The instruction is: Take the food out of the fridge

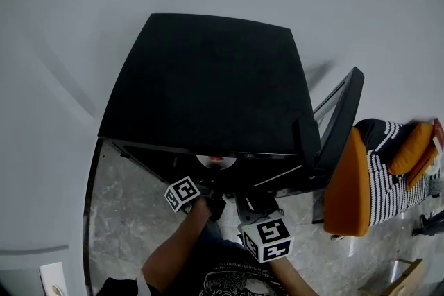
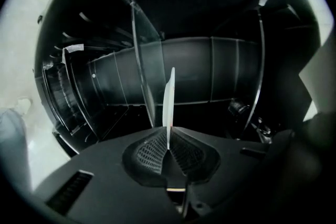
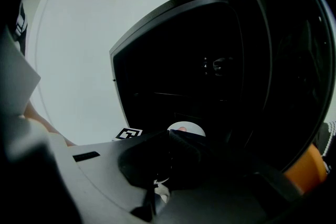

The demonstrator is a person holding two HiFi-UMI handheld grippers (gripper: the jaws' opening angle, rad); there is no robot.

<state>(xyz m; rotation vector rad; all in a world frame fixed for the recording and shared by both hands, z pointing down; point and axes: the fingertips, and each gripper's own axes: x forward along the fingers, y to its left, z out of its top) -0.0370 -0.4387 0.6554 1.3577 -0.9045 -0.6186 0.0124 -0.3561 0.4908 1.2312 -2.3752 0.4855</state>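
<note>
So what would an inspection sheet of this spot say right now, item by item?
Surface: grey marbled floor; a small black fridge stands on it, its door open.
Job's things: white plate with reddish food, at the front of the fridge's opening.
Clutter: nothing seen.
Grippers: left gripper has its jaws shut on the plate's rim; right gripper is in front of the fridge, jaws apparently together with nothing between them.
Cables: nothing seen.
Surroundings: pale wall; orange chair with striped cloth beside the door.
</note>
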